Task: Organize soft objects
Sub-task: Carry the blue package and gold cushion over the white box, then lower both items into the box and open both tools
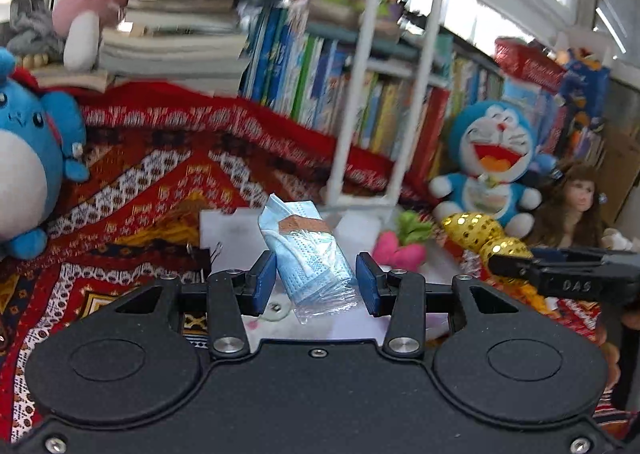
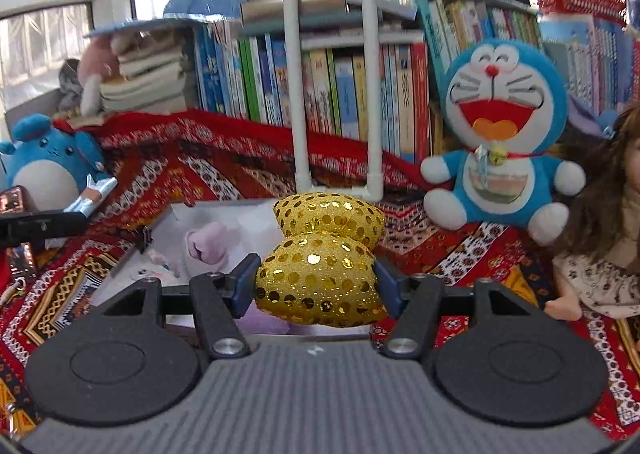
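Left wrist view: left gripper (image 1: 316, 281) holds a clear-wrapped pack of blue face masks (image 1: 306, 252) between its blue pads, above a white box (image 1: 232, 232) lying on the red patterned cloth (image 1: 160, 182); a pink bow (image 1: 398, 250) lies at the box's right edge; the right gripper (image 1: 496, 260) enters from the right with a gold sequined bow (image 1: 478, 234).

Right wrist view: right gripper (image 2: 316, 283) is clamped on the gold sequined bow (image 2: 320, 254), above the white box's (image 2: 224, 214) right edge; a blue cat plush (image 2: 500, 134) sits against the books (image 2: 340, 94) at the cloth's (image 2: 224, 166) far side.
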### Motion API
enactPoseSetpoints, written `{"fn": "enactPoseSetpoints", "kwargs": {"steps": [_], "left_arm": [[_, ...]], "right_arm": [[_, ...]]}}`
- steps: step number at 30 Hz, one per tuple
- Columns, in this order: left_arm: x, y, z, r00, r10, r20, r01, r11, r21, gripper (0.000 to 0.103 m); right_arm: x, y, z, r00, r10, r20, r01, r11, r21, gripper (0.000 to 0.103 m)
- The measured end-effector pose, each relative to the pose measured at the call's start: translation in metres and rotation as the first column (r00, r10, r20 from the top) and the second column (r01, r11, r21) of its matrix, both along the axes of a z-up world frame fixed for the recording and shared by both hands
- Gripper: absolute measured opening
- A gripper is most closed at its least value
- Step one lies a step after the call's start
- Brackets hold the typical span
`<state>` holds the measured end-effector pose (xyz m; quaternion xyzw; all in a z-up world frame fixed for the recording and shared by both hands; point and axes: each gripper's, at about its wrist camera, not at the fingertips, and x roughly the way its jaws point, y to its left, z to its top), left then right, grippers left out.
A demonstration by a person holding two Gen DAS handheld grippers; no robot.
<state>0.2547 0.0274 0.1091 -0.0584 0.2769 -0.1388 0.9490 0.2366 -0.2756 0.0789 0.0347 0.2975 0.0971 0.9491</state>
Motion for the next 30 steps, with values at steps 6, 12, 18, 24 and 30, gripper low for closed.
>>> {"fn": "enactPoseSetpoints", "kwargs": {"steps": [6,12,18,24,30], "left_arm": [[0.027,0.0,-0.029,0.998,0.025,-0.059,-0.024,0.999,0.032,0.041],[0.042,0.003,-0.049,0.994,0.041,-0.1,-0.037,0.999,0.036,0.041],[0.05,0.002,-0.06,0.991,0.047,-0.126,-0.041,0.998,0.05,0.041],[0.054,0.001,-0.068,0.988,0.058,-0.141,-0.05,0.997,0.059,0.042],[0.056,0.001,-0.07,0.988,0.065,-0.144,-0.058,0.997,0.052,0.042]], "right_arm": [[0.021,0.007,-0.015,0.998,-0.002,-0.062,0.001,1.0,-0.008,0.065],[0.034,0.008,-0.026,0.995,0.004,-0.1,-0.004,1.0,0.007,0.065],[0.04,0.012,-0.033,0.993,0.016,-0.117,-0.015,1.0,0.016,0.066],[0.043,0.016,-0.039,0.991,0.026,-0.132,-0.023,0.999,0.026,0.067],[0.044,0.018,-0.041,0.989,0.027,-0.142,-0.022,0.999,0.037,0.068]]}}
